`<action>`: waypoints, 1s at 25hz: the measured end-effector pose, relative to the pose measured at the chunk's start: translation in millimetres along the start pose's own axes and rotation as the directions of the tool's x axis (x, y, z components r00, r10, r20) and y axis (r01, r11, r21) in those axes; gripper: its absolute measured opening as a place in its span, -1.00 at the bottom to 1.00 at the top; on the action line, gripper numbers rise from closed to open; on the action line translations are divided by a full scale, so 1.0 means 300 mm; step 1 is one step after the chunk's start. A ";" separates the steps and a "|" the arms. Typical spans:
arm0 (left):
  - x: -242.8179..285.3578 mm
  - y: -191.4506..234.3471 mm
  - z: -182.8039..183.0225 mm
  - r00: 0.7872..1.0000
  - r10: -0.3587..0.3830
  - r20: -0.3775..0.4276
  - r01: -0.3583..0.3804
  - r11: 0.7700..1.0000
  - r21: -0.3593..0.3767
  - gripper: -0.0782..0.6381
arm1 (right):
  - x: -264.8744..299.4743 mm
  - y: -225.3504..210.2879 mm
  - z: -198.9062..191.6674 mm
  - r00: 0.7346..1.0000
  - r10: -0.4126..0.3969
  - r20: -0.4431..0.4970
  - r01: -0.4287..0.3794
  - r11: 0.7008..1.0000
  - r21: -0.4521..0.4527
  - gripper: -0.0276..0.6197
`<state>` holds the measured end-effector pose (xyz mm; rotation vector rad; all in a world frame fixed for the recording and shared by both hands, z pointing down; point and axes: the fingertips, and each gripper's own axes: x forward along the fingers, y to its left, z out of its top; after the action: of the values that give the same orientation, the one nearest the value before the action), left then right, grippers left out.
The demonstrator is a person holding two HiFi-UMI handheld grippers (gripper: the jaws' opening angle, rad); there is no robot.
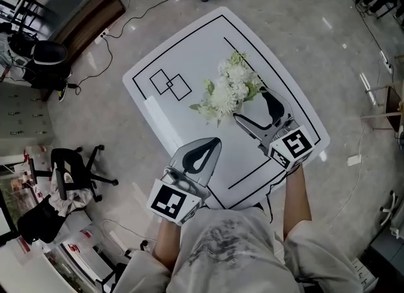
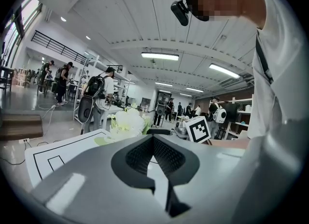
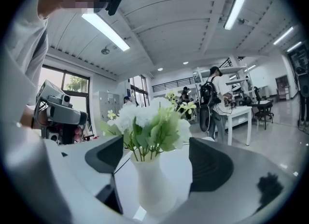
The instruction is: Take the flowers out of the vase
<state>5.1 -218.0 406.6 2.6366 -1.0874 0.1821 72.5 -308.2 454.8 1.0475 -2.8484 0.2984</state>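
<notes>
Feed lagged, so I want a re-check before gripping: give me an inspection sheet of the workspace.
Surface: white table with black printed outlines.
Job's things: flowers standing in white vase on the table.
Clutter: nothing seen on the table.
Grippers: left hand-held gripper shut, empty, short of the flowers; right hand-held gripper open, jaws either side of the vase, not touching.
Cables: black cable on the floor beyond the table.
Surroundings: office chair at left; people at benches behind.

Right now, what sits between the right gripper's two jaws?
The white vase of flowers stands between the right gripper's open jaws, untouched, as the right gripper view shows.
</notes>
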 end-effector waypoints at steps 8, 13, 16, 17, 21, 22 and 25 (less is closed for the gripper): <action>0.011 0.007 -0.016 1.000 0.009 -0.021 -0.009 1.000 -0.014 -0.76 | -0.006 -0.070 0.014 0.998 0.067 0.012 -0.067 0.997 -0.050 0.35; 0.022 0.014 -0.026 1.000 0.012 -0.018 -0.012 1.000 -0.006 -0.76 | 0.007 -0.068 0.036 0.984 0.180 0.009 -0.178 0.980 -0.089 0.39; 0.033 0.017 -0.029 1.000 0.015 -0.021 -0.016 1.000 -0.009 -0.76 | 0.021 -0.059 0.052 0.973 0.231 0.015 -0.229 0.969 -0.095 0.42; 0.039 0.018 -0.029 1.000 0.016 -0.021 -0.016 1.000 -0.010 -0.76 | 0.027 -0.057 0.055 0.970 0.244 0.015 -0.242 0.965 -0.097 0.43; 0.057 0.016 -0.029 0.999 0.017 -0.031 -0.018 0.999 -0.033 -0.76 | 0.052 -0.043 0.057 0.955 0.297 -0.002 -0.295 0.948 -0.116 0.44; 0.061 0.018 -0.029 0.999 0.019 -0.030 -0.020 0.999 -0.036 -0.76 | 0.058 -0.039 0.057 0.950 0.312 -0.007 -0.310 0.943 -0.122 0.44; 0.071 0.026 -0.027 0.999 0.026 -0.026 -0.027 0.999 -0.035 -0.76 | 0.075 -0.024 0.059 0.933 0.360 -0.017 -0.359 0.923 -0.141 0.44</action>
<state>14.8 -235.1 420.8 2.5829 -1.1069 0.2000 59.7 -331.5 442.1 0.4962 -3.0044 0.1110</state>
